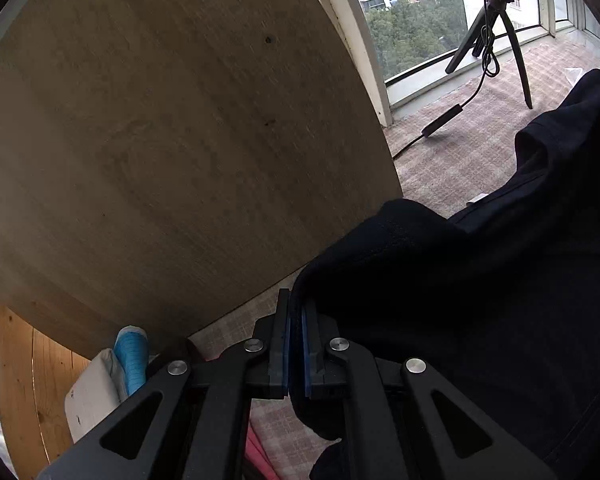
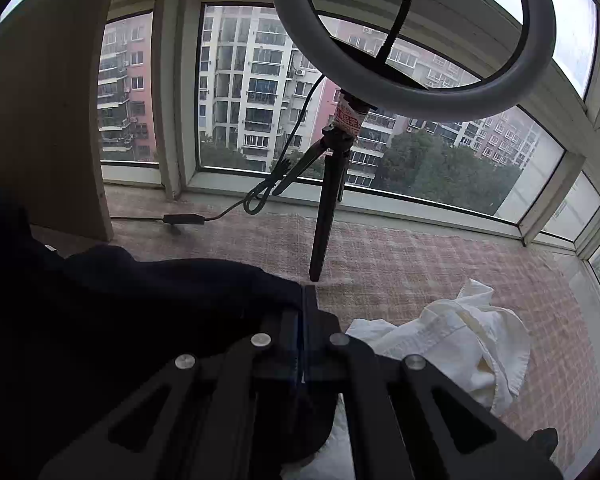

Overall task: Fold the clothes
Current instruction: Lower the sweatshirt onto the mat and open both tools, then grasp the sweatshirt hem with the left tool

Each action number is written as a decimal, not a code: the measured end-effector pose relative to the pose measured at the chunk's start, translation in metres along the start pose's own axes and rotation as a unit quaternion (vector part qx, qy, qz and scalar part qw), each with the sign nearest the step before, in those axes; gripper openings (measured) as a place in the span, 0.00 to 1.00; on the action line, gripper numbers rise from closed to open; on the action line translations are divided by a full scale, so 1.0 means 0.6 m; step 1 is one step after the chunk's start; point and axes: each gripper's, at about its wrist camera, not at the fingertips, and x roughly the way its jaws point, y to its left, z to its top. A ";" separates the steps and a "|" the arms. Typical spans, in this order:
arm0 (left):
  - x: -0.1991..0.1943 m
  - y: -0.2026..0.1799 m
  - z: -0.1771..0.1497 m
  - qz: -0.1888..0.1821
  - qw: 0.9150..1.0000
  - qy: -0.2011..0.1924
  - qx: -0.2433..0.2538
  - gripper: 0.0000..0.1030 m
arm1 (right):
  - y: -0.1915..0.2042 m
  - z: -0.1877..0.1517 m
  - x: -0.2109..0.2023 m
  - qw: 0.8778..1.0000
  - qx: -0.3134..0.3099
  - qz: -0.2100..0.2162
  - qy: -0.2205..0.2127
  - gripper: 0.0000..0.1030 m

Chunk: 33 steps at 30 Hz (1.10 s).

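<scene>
Navy garment (image 1: pixel 480 300) bunched, draped | left gripper (image 1: pixel 296 308) pinching it | right gripper (image 2: pixel 302 300) pinching it

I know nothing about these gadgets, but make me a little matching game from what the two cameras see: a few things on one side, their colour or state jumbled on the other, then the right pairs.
Things:
1. dark garment
2. white shirt
3. ring light
4. wooden board

States:
A. crumpled on the checked cloth, held by nobody
B. stands on a black tripod by the window
C. pinched by both the left gripper and the right gripper
D. brown and flat, fills most of the left view

Pairs: 1-C, 2-A, 3-B, 4-D
</scene>
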 end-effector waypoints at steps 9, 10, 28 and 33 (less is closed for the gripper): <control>0.117 -0.005 -0.037 -0.028 0.997 0.063 -0.027 0.20 | -0.023 -0.035 0.097 0.995 0.012 0.037 0.096 0.40; 0.098 0.008 -0.044 -0.034 0.997 0.058 -0.034 0.25 | -0.032 -0.036 0.092 0.995 0.020 0.050 0.089 0.40; 0.087 -0.136 -0.216 -0.117 0.982 0.128 -0.070 0.04 | -0.064 -0.319 -0.134 0.968 0.130 0.181 0.120 0.52; 0.045 -0.032 -0.223 0.040 0.989 0.110 -0.096 0.07 | -0.126 -0.351 -0.211 0.971 0.163 0.150 0.093 0.52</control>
